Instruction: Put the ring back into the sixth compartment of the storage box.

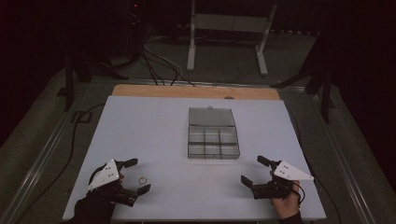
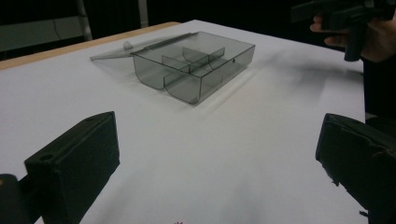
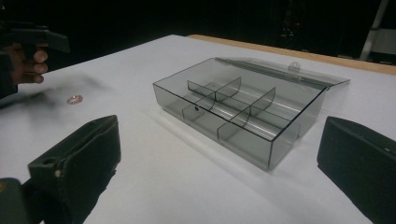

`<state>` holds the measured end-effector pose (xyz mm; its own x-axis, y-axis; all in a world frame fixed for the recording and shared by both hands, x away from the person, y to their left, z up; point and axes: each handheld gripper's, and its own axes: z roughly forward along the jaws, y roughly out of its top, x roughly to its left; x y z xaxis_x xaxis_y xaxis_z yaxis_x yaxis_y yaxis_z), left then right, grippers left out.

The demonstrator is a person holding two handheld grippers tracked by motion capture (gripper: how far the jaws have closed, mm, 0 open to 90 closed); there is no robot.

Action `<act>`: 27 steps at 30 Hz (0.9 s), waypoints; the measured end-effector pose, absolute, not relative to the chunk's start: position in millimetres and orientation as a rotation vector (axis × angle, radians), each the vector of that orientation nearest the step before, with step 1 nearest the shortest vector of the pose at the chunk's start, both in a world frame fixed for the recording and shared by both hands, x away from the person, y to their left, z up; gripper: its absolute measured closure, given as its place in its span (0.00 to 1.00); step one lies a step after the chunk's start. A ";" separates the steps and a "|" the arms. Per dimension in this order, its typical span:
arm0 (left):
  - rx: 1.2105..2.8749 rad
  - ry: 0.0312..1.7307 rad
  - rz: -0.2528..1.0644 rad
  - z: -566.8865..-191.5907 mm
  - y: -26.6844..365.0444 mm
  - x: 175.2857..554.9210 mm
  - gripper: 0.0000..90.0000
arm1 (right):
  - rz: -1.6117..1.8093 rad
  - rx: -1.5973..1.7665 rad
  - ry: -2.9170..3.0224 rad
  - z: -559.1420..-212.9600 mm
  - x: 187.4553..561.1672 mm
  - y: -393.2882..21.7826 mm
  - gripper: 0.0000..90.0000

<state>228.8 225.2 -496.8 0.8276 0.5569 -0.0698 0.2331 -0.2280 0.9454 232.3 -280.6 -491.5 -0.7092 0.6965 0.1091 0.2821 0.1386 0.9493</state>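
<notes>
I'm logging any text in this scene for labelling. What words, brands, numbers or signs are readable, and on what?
None can be read.
Clear compartment box: no label or print on it.
Small ring on the white table: too small to show any marking.
Grey plates on the left gripper and the right gripper: blank.

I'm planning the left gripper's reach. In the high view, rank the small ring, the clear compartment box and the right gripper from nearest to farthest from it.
1. The small ring, on the white table right beside the left gripper, between its open jaws.
2. The clear compartment box, toward the table's middle, lid open.
3. The right gripper, across the near edge, jaws open.
</notes>
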 end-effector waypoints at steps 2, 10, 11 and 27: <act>1.808 0.621 0.338 -496.9 226.1 229.6 0.01 | 1.597 0.943 2.066 -491.5 232.2 -280.4 0.00; 1.800 0.687 0.372 -495.7 228.0 231.3 0.01 | 1.601 0.950 2.068 -491.6 232.3 -280.4 0.00; 1.804 0.706 0.395 -495.5 227.7 231.4 0.01 | 1.600 0.948 2.068 -491.5 232.2 -280.4 0.00; 1.884 0.835 0.426 -501.7 227.7 233.4 0.02 | 1.602 0.957 2.079 -492.4 233.1 -280.7 0.00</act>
<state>233.4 227.7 -501.7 0.7005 0.7103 -0.0683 0.3615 -0.2708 0.8922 233.1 -280.7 -492.4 -0.7123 0.6903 0.1273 0.2992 0.1346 0.9446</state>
